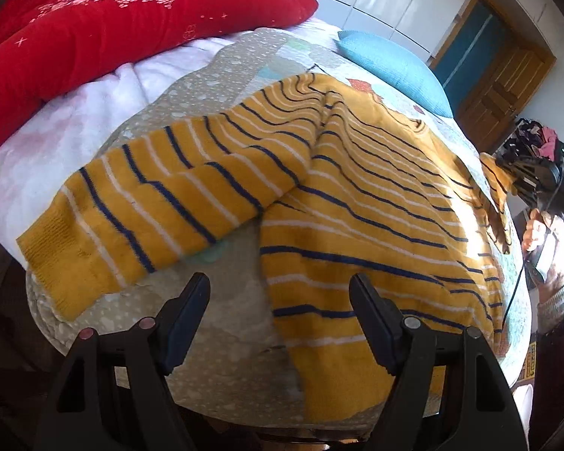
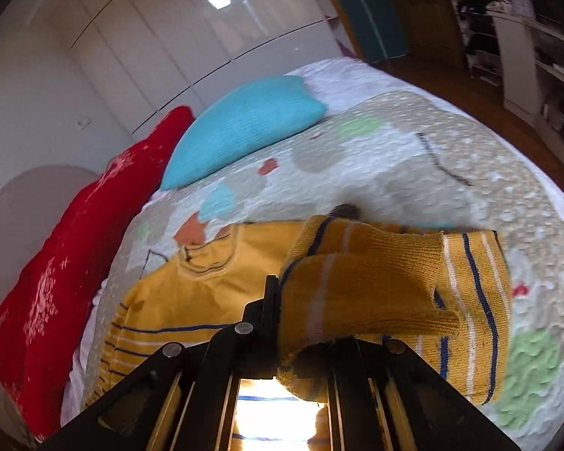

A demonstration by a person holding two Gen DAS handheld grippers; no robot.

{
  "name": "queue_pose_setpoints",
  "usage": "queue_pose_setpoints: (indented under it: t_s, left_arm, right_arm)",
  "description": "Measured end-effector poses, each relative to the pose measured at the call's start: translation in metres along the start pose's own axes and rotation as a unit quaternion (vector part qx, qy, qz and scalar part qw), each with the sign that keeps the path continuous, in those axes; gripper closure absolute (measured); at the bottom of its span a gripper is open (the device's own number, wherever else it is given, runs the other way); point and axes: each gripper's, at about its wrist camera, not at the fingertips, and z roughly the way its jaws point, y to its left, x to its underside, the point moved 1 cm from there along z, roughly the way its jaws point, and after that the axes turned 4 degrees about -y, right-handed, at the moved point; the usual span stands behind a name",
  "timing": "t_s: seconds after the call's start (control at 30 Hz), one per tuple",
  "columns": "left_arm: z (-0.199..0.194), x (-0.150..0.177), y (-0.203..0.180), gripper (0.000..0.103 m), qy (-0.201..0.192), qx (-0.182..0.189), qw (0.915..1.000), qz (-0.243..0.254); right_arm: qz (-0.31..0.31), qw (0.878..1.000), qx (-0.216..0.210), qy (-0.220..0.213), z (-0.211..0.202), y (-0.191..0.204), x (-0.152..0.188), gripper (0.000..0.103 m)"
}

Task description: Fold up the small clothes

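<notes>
A yellow sweater with navy and white stripes lies flat on the bed, one sleeve stretched out to the left. My left gripper hovers open over the bedspread at the sweater's near edge, with nothing between its fingers. In the left wrist view my right gripper is at the far right, a hand behind it, lifting the other sleeve. In the right wrist view that gripper is shut on the sleeve's cuff, which drapes over and hides one finger. The sweater's neckline lies beyond.
A patterned quilted bedspread covers the bed. A red blanket and a blue pillow lie at the far side, near white wardrobe doors. A wooden door and shelves stand beyond the bed.
</notes>
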Motion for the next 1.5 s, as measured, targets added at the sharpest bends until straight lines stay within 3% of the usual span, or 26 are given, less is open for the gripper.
queue_pose_setpoints:
  t_s: [0.2,0.33,0.4,0.43,0.47,0.5,0.57,0.63,0.83,0.9,1.0,1.03,1.07,1.17,1.4,1.5]
  left_arm:
    - [0.0,0.002,0.055,0.028,-0.002,-0.012,0.9986,-0.051]
    - [-0.005,0.003,0.074,0.028,-0.004,-0.008,0.9985,-0.055]
    - [-0.011,0.002,0.075,0.028,-0.015,-0.001,0.9989,-0.044]
    - [-0.015,0.001,0.073,0.028,-0.022,0.0,0.9991,-0.037]
    - [-0.019,0.0,0.073,0.028,-0.03,0.001,0.9991,-0.031]
    - [-0.023,-0.001,0.073,0.028,-0.038,0.003,0.9989,-0.026]
    - [-0.03,-0.002,0.075,0.028,-0.049,0.009,0.9984,-0.027]
    - [-0.034,-0.003,0.079,0.027,-0.053,0.013,0.9978,-0.038]
    - [-0.045,-0.004,0.098,0.027,-0.067,0.014,0.994,-0.085]
    - [-0.05,-0.003,0.101,0.025,-0.073,0.012,0.9929,-0.093]
    - [-0.055,-0.002,0.108,0.024,-0.078,0.008,0.991,-0.108]
    - [-0.055,-0.002,0.11,0.024,-0.079,0.005,0.9903,-0.114]
    - [-0.055,-0.001,0.112,0.024,-0.08,0.002,0.9895,-0.12]
    - [-0.057,0.001,0.118,0.024,-0.081,-0.006,0.9876,-0.134]
    - [-0.07,0.005,0.142,0.024,-0.096,-0.052,0.9795,-0.169]
    - [-0.081,0.007,0.162,0.024,-0.111,-0.079,0.971,-0.196]
  right_arm:
    - [-0.112,0.991,-0.02,0.069,0.097,0.124,0.052,0.098]
    - [-0.189,0.977,0.005,0.103,0.141,0.161,0.085,0.098]
    - [-0.235,0.965,0.027,0.11,0.153,0.176,0.097,0.092]
    - [-0.265,0.958,0.045,0.104,0.156,0.184,0.103,0.091]
    - [-0.294,0.949,0.059,0.096,0.159,0.194,0.108,0.082]
    - [-0.322,0.94,0.067,0.091,0.16,0.204,0.114,0.065]
    - [-0.372,0.922,0.075,0.08,0.16,0.221,0.128,0.048]
    - [-0.418,0.902,0.082,0.068,0.159,0.237,0.142,0.047]
    - [-0.5,0.86,0.095,0.03,0.15,0.271,0.174,0.049]
    - [-0.535,0.838,0.107,0.003,0.143,0.278,0.182,0.049]
    - [-0.595,0.795,0.113,-0.035,0.129,0.287,0.198,0.043]
    - [-0.607,0.787,0.104,-0.042,0.12,0.288,0.202,0.042]
    - [-0.612,0.784,0.092,-0.044,0.11,0.289,0.205,0.038]
    - [-0.606,0.793,0.056,-0.041,0.077,0.287,0.209,0.028]
    - [-0.543,0.84,-0.003,0.002,0.015,0.254,0.213,0.026]
    - [-0.529,0.848,-0.03,0.016,-0.007,0.253,0.221,0.026]
